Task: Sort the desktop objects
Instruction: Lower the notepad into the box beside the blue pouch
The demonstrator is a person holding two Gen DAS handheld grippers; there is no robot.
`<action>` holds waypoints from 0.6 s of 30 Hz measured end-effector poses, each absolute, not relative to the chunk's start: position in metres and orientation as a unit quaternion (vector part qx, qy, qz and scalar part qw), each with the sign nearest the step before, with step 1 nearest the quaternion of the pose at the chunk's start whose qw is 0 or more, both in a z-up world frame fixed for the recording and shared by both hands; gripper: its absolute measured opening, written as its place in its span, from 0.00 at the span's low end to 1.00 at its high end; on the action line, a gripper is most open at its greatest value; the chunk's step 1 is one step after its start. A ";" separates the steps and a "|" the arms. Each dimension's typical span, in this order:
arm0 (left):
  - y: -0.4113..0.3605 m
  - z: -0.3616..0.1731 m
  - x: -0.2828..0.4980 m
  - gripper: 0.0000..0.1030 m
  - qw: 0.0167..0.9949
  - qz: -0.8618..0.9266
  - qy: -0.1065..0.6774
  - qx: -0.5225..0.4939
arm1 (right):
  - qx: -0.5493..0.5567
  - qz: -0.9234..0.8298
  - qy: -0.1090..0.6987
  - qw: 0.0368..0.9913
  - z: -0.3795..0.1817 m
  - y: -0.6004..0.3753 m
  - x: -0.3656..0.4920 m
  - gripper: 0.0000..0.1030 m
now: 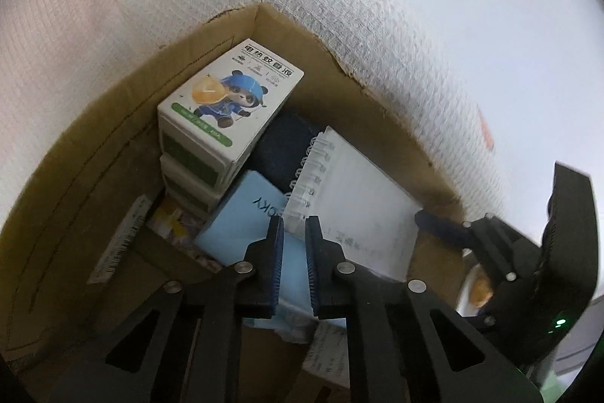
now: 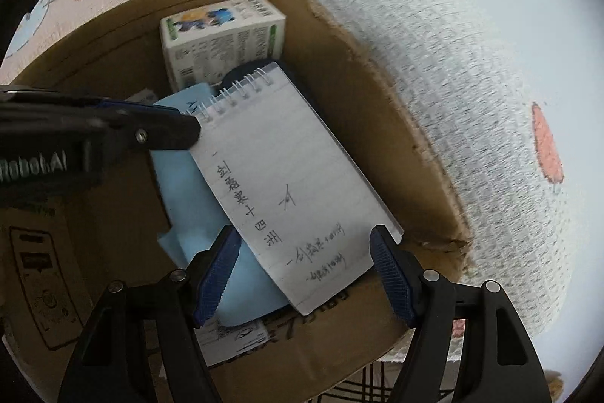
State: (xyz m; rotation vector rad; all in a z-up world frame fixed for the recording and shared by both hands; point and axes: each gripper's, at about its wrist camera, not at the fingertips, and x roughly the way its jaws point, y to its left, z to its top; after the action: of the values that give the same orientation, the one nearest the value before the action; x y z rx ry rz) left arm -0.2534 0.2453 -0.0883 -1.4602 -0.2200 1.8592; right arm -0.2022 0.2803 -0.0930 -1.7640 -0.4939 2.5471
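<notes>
Showing handwriting on the notepad (image 2: 290, 176), right wrist view alone.

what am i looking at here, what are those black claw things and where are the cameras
Those are two hand-held grippers; a person carries one in each hand, and each has a wide-angle camera looking along its fingers. One picture is from the left gripper, the other from the right gripper. Both look down into a cardboard box on a patterned cloth. Inside are stacked panda cartons, a light blue booklet, something dark blue and a spiral notepad with handwriting. The right gripper is open, astride the notepad's lower end. The left gripper, nearly closed, is at its spiral corner; whether it pinches it is unclear.
</notes>
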 end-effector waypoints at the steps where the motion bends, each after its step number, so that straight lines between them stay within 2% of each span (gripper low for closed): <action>1: 0.246 -0.090 -0.255 0.13 0.376 0.722 -0.092 -0.573 | -0.559 0.813 -0.160 0.006 -0.093 0.282 -0.203 0.67; 18: 0.261 -0.065 -0.238 0.15 0.401 0.749 -0.071 -0.523 | -0.535 0.828 -0.164 0.022 -0.077 0.290 -0.198 0.68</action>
State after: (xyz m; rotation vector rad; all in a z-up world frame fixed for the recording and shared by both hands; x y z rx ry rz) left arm -0.2376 0.2612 -0.0651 -1.3234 -0.1792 1.8931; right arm -0.1976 0.2897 -0.0766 -1.6589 -0.5088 2.5654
